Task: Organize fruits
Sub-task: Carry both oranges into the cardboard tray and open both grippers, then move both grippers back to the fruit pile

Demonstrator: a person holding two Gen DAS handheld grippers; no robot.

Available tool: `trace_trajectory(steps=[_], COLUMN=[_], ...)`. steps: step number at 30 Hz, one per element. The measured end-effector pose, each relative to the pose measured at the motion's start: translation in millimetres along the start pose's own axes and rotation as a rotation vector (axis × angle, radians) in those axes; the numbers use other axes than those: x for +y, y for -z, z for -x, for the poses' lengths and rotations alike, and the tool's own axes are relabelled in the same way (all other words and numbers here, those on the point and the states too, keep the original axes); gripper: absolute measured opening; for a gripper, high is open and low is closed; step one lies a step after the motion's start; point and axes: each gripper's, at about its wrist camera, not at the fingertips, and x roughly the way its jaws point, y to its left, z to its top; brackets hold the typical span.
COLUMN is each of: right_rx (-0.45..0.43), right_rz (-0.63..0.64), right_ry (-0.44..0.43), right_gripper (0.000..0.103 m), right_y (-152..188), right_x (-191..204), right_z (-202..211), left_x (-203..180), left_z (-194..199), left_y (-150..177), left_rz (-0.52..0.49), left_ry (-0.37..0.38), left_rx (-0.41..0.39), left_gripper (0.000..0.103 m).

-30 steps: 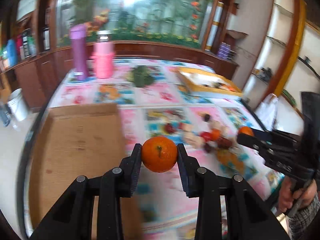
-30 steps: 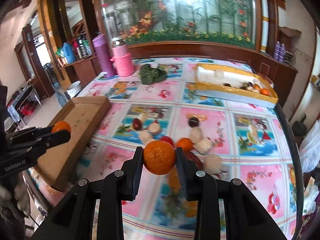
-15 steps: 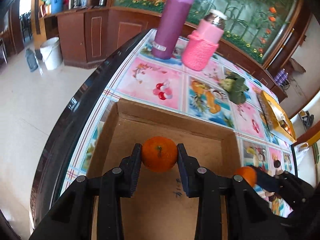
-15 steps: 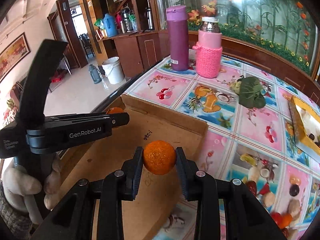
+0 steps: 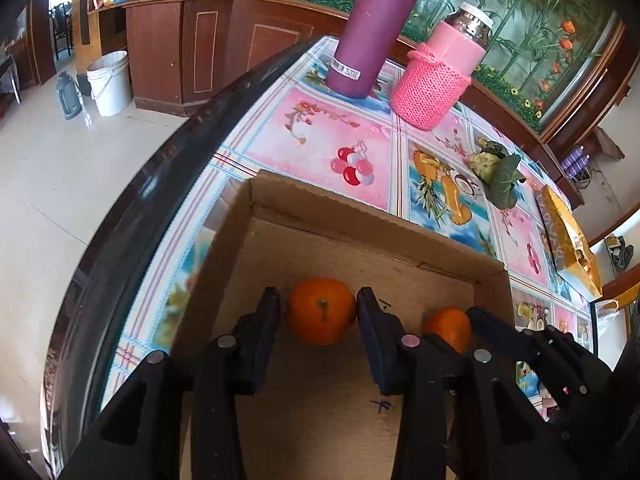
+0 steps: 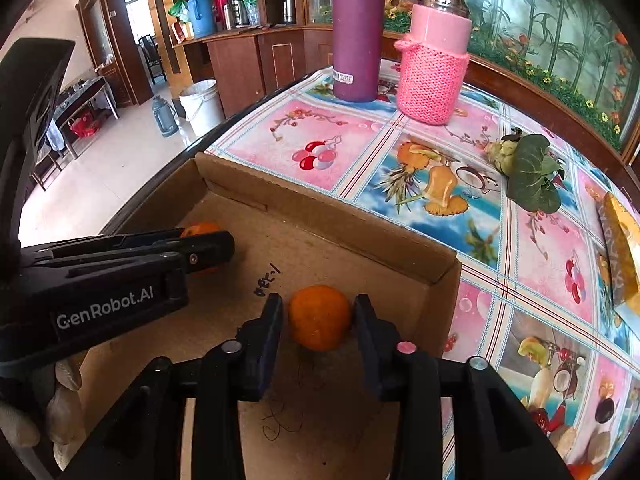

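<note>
My left gripper (image 5: 318,310) is shut on an orange (image 5: 321,311) low inside the cardboard box (image 5: 360,222), near its far wall. My right gripper (image 6: 319,316) is shut on a second orange (image 6: 320,317) inside the same box (image 6: 320,208), close to its right corner. In the left wrist view the right gripper's orange (image 5: 449,327) shows to the right. In the right wrist view the left gripper (image 6: 208,246) and its orange (image 6: 202,229) show at the left. Whether either orange touches the box floor I cannot tell.
A purple flask (image 6: 356,28) and a pink knit-covered jar (image 6: 434,56) stand at the table's far end. A leafy green vegetable (image 6: 528,170) lies right of them. A yellow tray (image 5: 568,240) and loose fruits (image 6: 560,400) are at the right. The table edge (image 5: 160,184) runs left.
Both grippers have carried their oranges from above the table over to the box, then lowered them deeper inside toward its far wall. Both stay shut.
</note>
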Motion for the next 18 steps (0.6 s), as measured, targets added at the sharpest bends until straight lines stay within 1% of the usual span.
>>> trace_trajectory(steps=[2,3,5,7,9,10,13,18], right_rx=[-0.027,-0.041,-0.069,-0.099,-0.132,-0.150,-0.192,-0.247], right_rz=[-0.014,-0.020,-0.026,-0.035,-0.053,-0.067,-0.112,-0.183], right_ry=[-0.009,-0.013,-0.019,-0.020,-0.023,-0.022,-0.026,0.007], right_gripper=[0.058,0.058,0.059,0.064,0.071,0.073,0.075,0.081], right_y=[1.8,3.2,7.1,14.3,24.6,31.5,53.3,95.2], right_x=[-0.8,-1.9,-4.2,-8.5,-15.3,-20.1,-35.2,-65.5], right_z=[11.0,17.1,31.5,48.0,66.4,76.8,105.1,145.1], left_x=[-2.2,-4.5,-12.0,-20.6,-32.8,-38.5,-58.1,-93.8], left_z=[13.8,21.7,43.9,66.6,89.9,98.7,121.2,136.9], left_y=[3.2,5.1,12.5,22.3,36.9,44.0,71.3,115.7], left_rz=[-0.009,-0.016,-0.031,-0.045,-0.064,-0.070,-0.087,-0.127], left_ry=[-0.020,-0.031,-0.060,-0.087,-0.111,-0.115,-0.101,-0.090], left_rx=[-0.025,-0.043,-0.095,-0.152,-0.209,-0.228,-0.264,-0.285], left_gripper=[0.039,0.040,0.047,0.061,0.067,0.071,0.075,0.076])
